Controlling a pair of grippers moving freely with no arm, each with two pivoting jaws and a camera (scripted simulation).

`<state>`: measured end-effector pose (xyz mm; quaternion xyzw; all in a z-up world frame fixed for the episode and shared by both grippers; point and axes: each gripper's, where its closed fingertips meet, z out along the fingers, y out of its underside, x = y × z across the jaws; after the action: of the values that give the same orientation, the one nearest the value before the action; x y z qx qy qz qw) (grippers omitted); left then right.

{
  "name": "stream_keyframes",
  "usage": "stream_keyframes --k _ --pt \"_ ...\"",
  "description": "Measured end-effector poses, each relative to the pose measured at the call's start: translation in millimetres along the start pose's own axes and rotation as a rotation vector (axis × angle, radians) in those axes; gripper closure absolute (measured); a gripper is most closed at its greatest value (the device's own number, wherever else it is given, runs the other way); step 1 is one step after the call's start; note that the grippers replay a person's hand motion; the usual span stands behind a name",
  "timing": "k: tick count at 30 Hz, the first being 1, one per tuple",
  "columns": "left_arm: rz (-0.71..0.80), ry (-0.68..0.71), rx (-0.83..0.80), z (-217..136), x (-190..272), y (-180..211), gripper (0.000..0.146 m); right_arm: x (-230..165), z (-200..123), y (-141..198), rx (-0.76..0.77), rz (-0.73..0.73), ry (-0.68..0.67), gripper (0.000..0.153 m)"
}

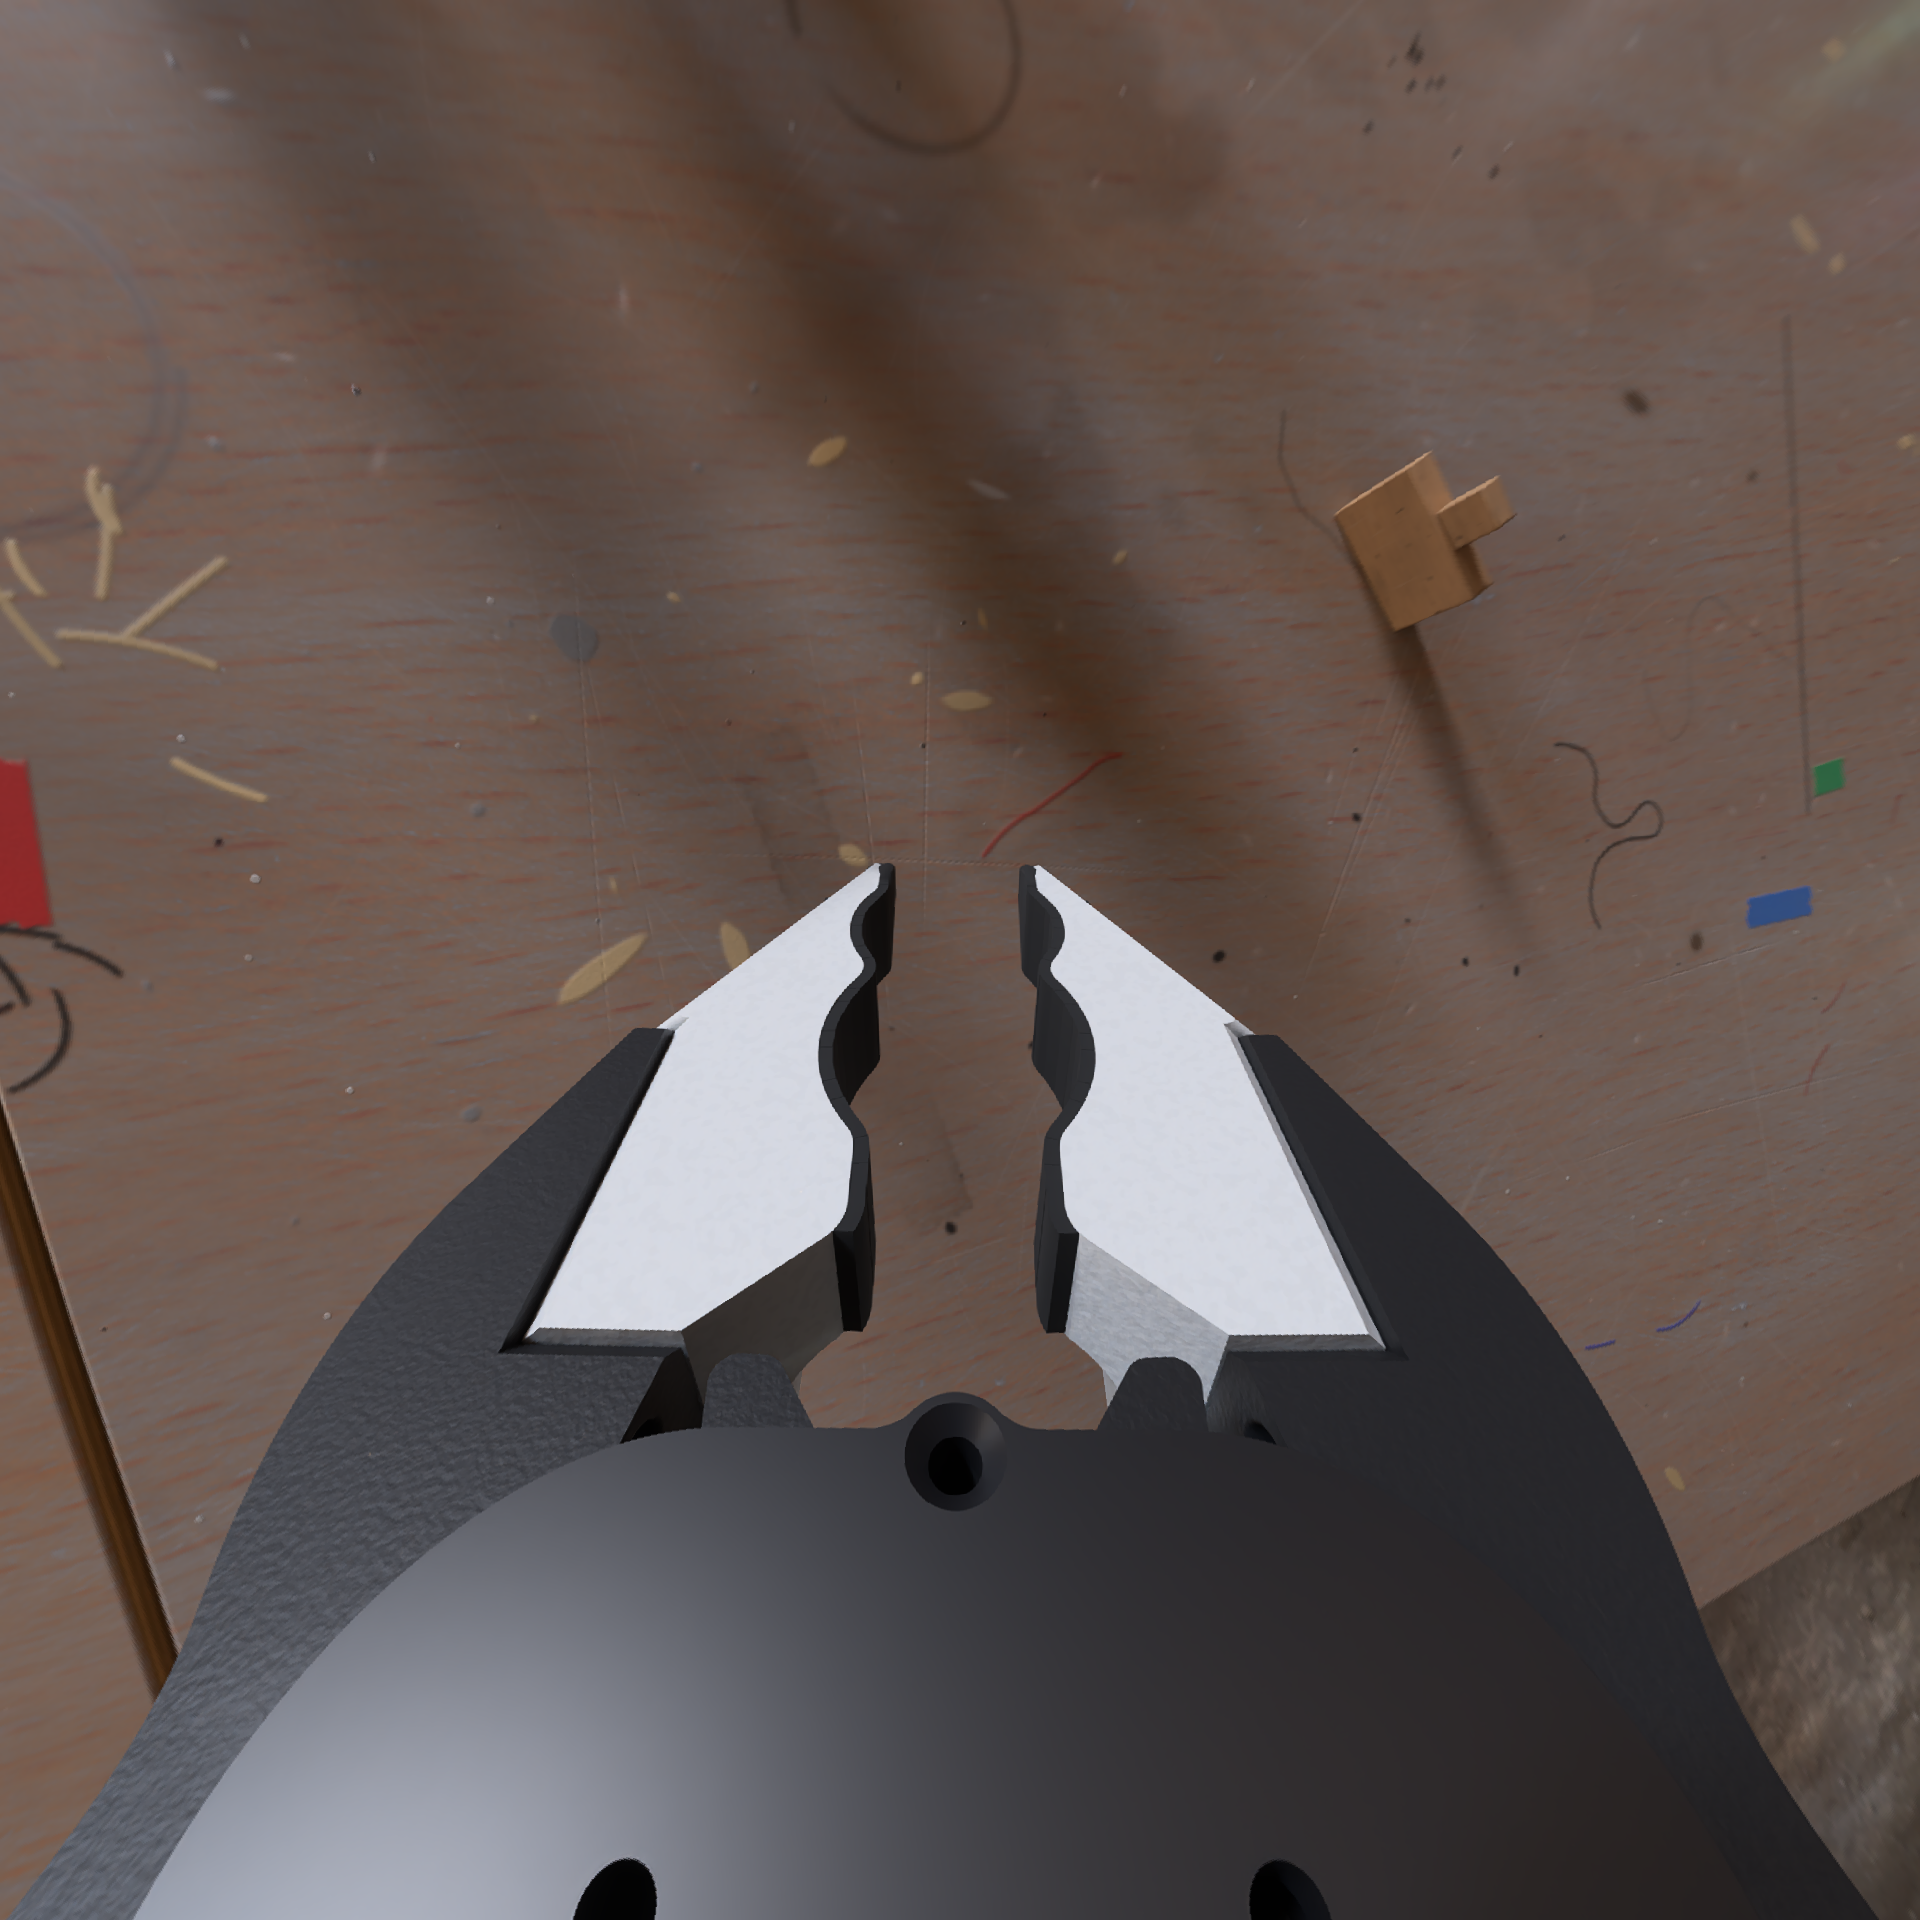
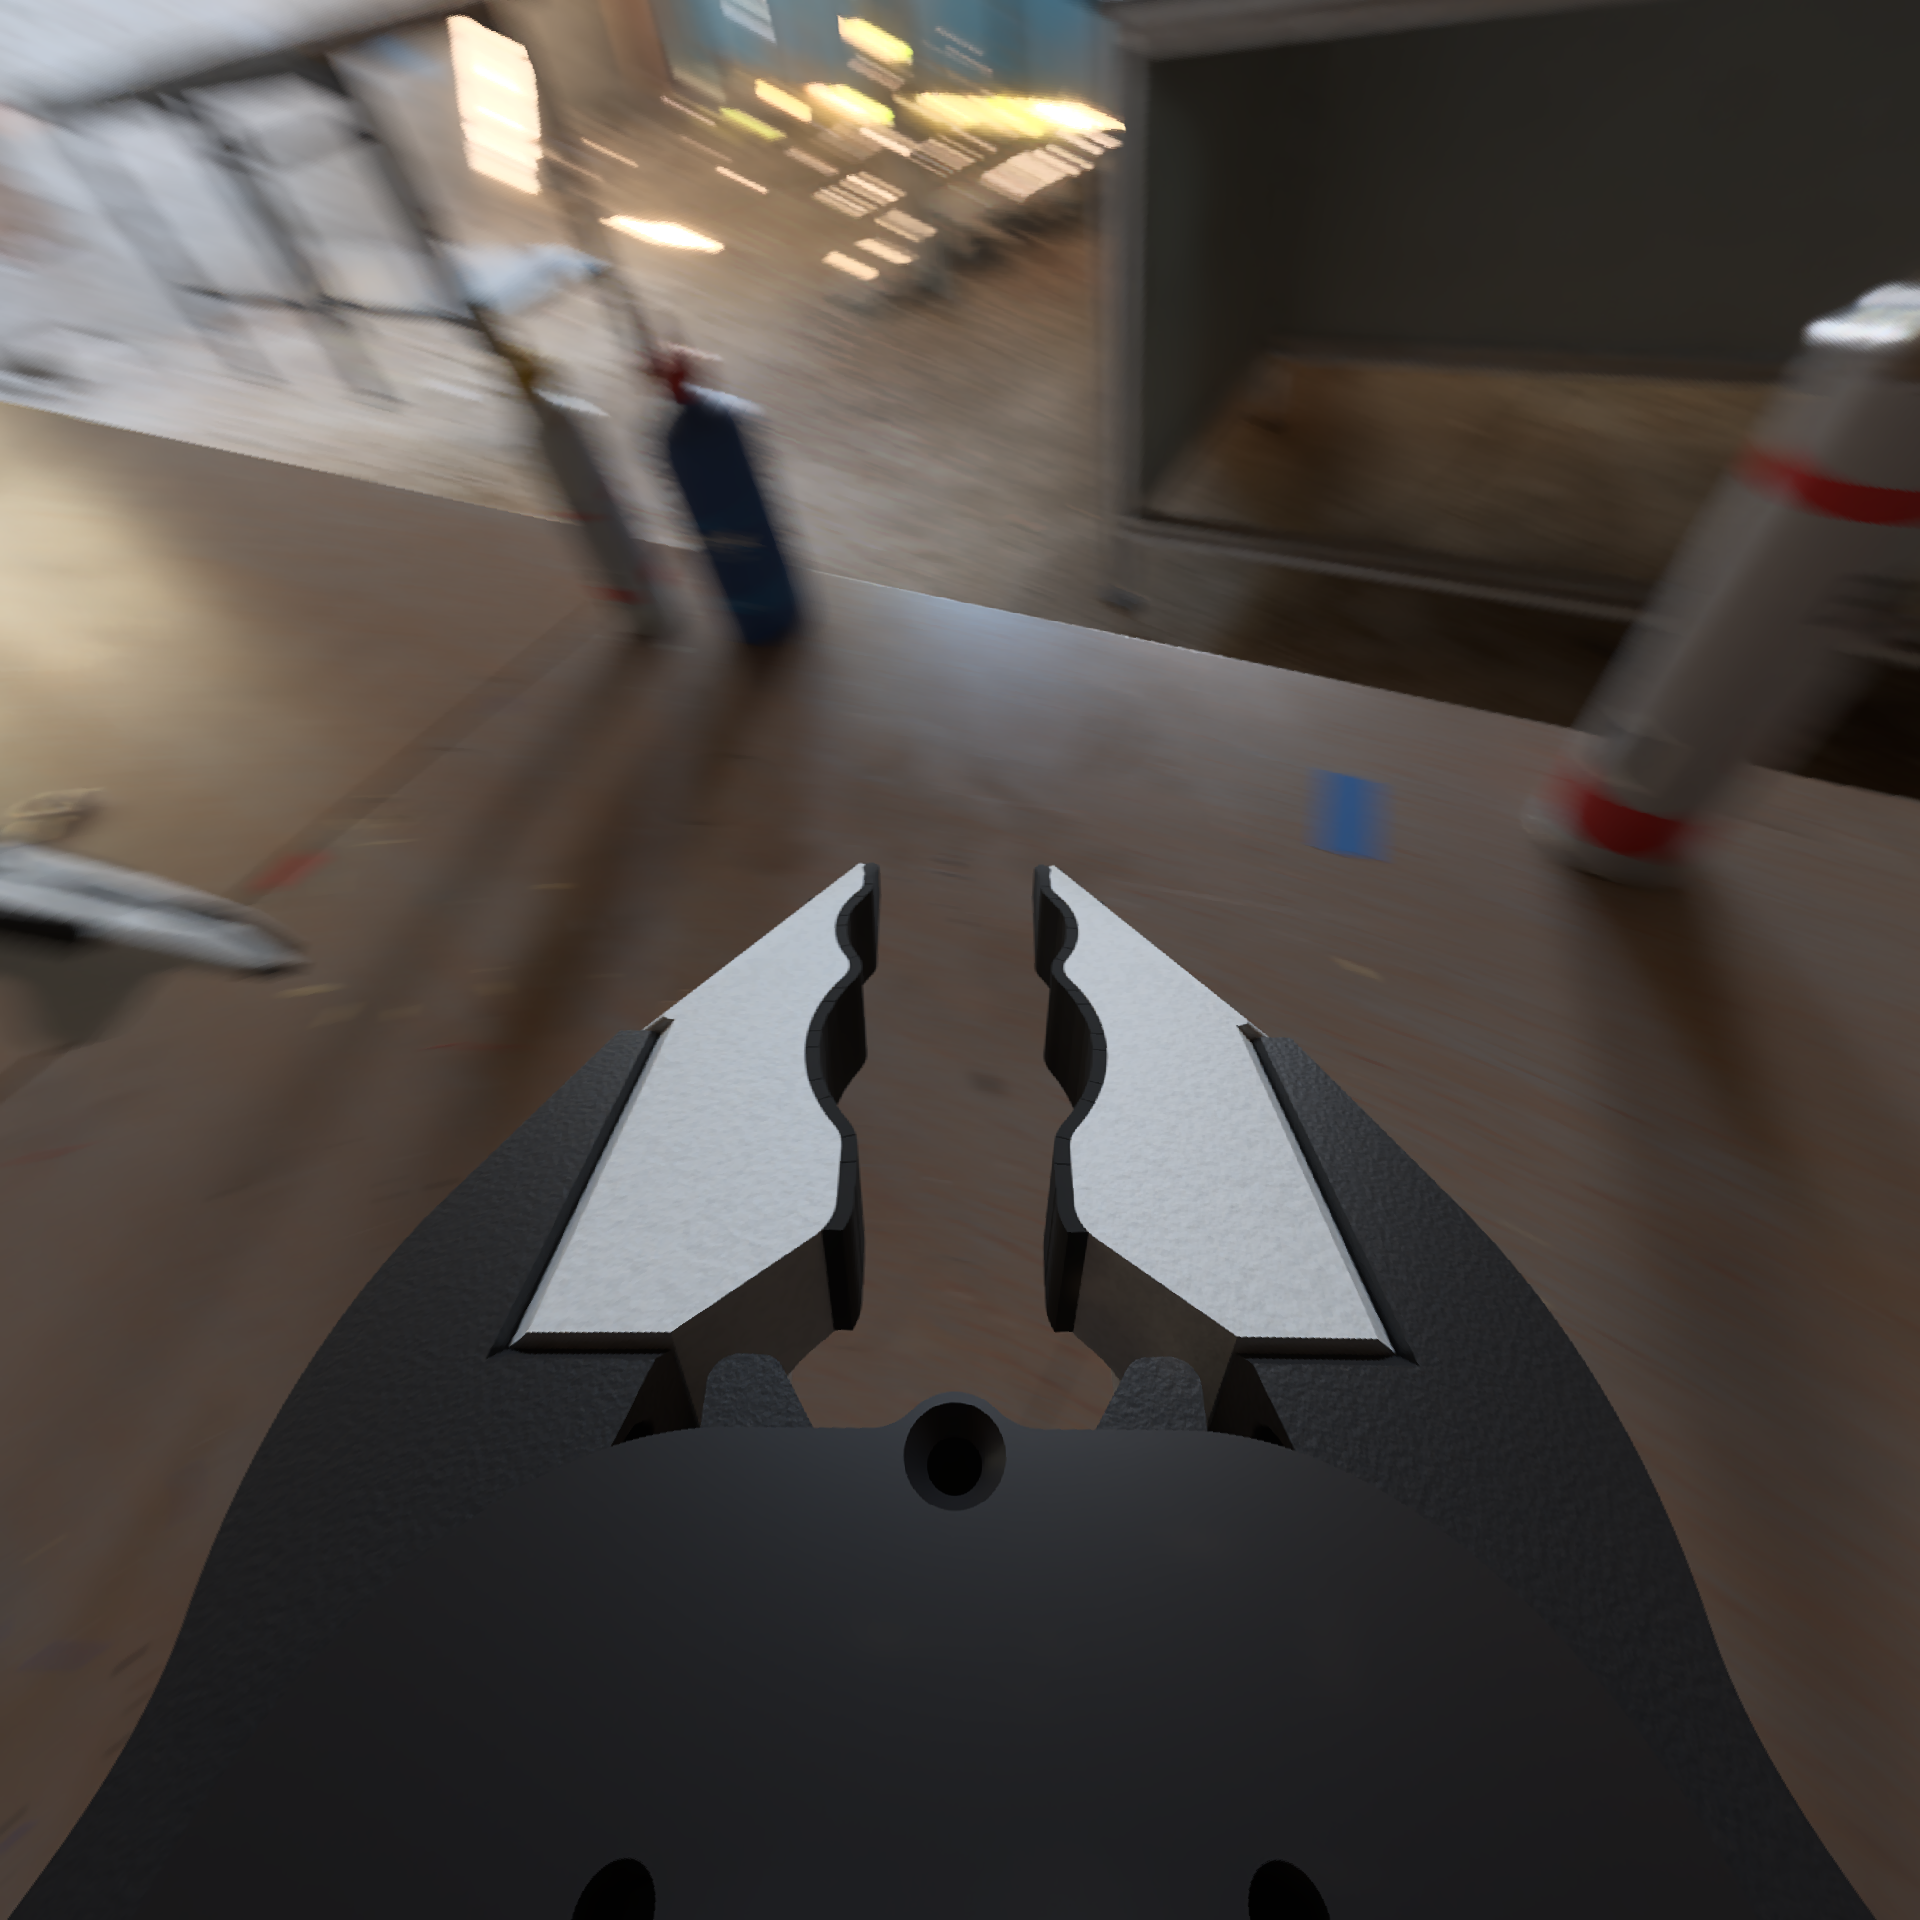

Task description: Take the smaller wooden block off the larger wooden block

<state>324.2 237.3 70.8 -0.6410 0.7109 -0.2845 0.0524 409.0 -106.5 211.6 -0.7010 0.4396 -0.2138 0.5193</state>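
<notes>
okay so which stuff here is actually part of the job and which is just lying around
Job: large block; small block against it.

Lying about: red tape, blue tape, green tape, wood shavings, blue cylinder, white cylinder with red bands.

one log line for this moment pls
left hand-held gripper open, empty | right hand-held gripper open, empty | small block against big block, ungrasped

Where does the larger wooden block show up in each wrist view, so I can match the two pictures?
Left wrist view: the larger wooden block lies upper right on the tabletop, with the smaller wooden block against its right side, ahead and right of the left gripper.
Right wrist view: not in it.
Shared landmark: possibly the blue tape patch; the match is uncertain.
</notes>
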Motion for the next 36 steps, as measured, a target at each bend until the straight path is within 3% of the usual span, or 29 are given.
stream_keyframes --k 2,4,7,9,12,18,22,27,36 --pt "0.012 0.014 0.059 -7 3 -4 0.120 -65 2 11 0.035 0.012 -0.230 0.115" --pt "0.038 0.011 0.135 -19 6 -8 0.119 -112 13 32 -0.044 0.034 -0.327 0.110" --pt "0.115 -0.060 0.280 -43 12 -18 0.107 -138 35 57 -0.108 -0.029 -0.207 0.108" --pt "0.179 -0.113 0.392 -60 19 -23 0.100 -142 47 66 -0.116 -0.059 -0.111 0.107" --pt "0.243 -0.145 0.549 -86 35 -30 0.087 -149 65 81 -0.183 -0.002 -0.096 0.107" --pt "0.268 -0.150 0.814 -130 55 -42 0.069 -135 93 106 -0.357 -0.016 0.052 0.109" --pt "0.278 -0.156 0.851 -140 63 -42 0.064 -139 98 104 -0.426 -0.040 0.045 0.124" --pt "0.276 -0.140 0.878 -144 74 -39 0.061 -136 108 130 -0.626 -0.039 0.095 0.121" --pt "0.288 -0.089 0.924 -157 82 -35 0.064 -130 129 148 -0.827 -0.069 0.217 0.124"
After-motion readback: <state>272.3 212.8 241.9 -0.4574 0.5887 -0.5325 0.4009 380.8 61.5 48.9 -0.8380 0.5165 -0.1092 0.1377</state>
